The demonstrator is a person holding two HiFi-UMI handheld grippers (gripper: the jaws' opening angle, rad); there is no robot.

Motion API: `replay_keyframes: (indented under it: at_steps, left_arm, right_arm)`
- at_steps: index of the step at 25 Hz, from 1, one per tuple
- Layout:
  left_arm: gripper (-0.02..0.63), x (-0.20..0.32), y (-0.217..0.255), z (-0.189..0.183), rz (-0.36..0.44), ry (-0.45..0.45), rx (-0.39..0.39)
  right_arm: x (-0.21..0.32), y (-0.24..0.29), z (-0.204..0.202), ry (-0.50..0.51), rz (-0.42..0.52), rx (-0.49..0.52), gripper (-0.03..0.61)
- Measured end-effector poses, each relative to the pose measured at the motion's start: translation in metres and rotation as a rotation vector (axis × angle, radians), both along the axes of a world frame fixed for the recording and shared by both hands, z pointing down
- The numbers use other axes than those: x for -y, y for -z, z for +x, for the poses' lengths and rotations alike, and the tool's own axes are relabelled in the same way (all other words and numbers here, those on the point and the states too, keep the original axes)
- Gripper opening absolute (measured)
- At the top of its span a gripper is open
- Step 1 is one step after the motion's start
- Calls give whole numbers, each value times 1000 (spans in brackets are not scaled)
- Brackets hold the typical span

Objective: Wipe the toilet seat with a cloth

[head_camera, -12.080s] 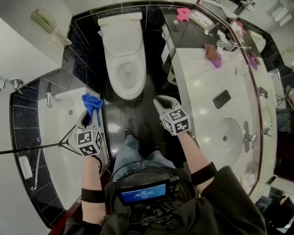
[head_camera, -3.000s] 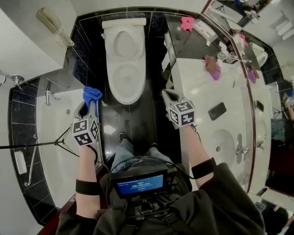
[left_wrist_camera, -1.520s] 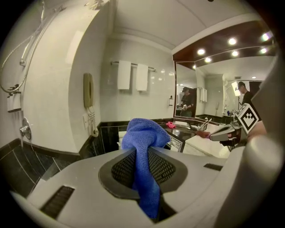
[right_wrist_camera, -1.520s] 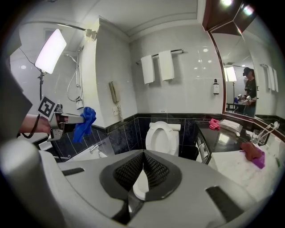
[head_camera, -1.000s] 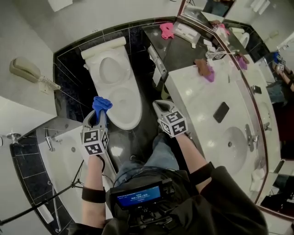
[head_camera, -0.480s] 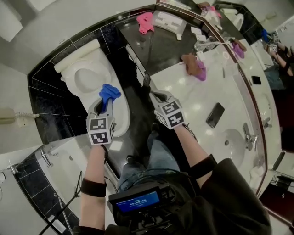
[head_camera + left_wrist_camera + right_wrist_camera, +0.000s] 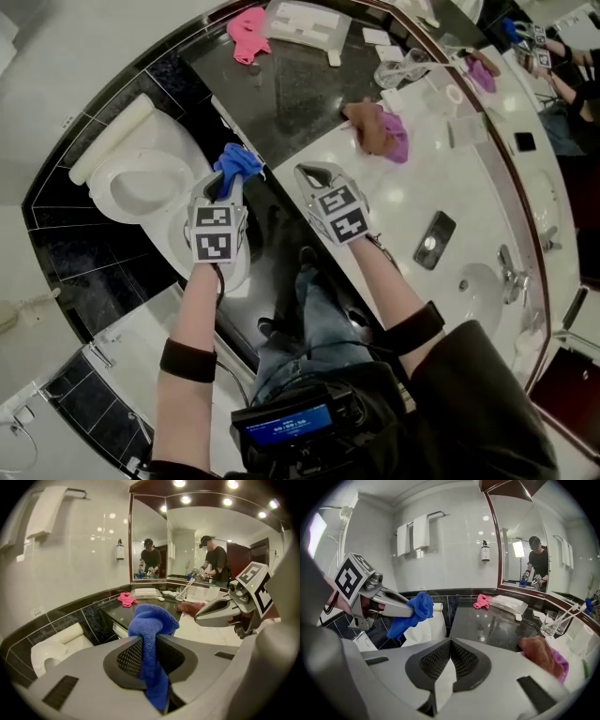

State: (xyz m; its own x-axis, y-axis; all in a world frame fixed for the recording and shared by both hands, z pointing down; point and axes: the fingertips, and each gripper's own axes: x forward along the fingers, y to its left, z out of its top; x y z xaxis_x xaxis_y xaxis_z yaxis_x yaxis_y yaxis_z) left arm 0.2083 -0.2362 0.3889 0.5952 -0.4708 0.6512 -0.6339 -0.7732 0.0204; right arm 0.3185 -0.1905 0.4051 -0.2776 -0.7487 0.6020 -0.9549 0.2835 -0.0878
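Fingers of the left gripper [image 7: 149, 641] are clamped on a blue cloth [image 7: 152, 620]. Its bunched end sticks out past the tips, so that fabric rather than plastic would meet a surface. In the head view this gripper hangs over the right edge of the white toilet seat [image 7: 164, 216] at centre left, with the cloth held clear of it, so wiping looks not yet begun. At the frame's centre, the right gripper [image 7: 307, 175] has its fingers pressed together on nothing, beside the white vanity counter [image 7: 450, 178], probably kept out of the way.
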Motion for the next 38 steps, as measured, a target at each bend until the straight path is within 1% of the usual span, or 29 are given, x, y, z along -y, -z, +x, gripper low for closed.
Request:
replay_keyframes:
  at_steps: [4,9,12,15,18,20,23,26,29,31,32,38]
  left_arm:
    - [67,22,-26,45,-34,-66,42]
    - [67,41,-53,87,-81,-131,84]
    - [69,47,-67,109,-106,-167,114]
    - [71,53,-78,123,-112,-186,144]
    - [74,53,-89,137,-134,-206,156]
    - [78,53,-99,141,-154,-210,169]
    - [86,53,-107,145,-163,-211,179]
    - [114,51,-110,148,-172,-217,178]
    - [203,48,-112,151,-177,-221,176]
    - [241,47,-111,152,-176,-220,171]
    - [250,47,-111,152,-173,-218,169]
    - [249,41,-99,143,-140,-200,170]
  right_arm:
    - [24,-14,27,-35,-5,-2,3]
    - [44,-25,53,-66,-12,-3,3]
    - [51,-28,68,-87,-12,2,3]
    - [53,-30,79,-100,-10,9,3]
    - [54,-33,89,-109,-12,15,3]
    - [54,-36,94,-116,-15,21,3]
    - [51,-38,99,-122,-15,28,3]
    - [50,-40,102,-125,-16,32,3]
    - [48,-43,103,-124,-21,35,3]
    - [46,-46,103,-124,-24,36,3]
    - [44,-46,103,-124,-26,36,3]
    - [34,-43,101,-122,-28,32,3]
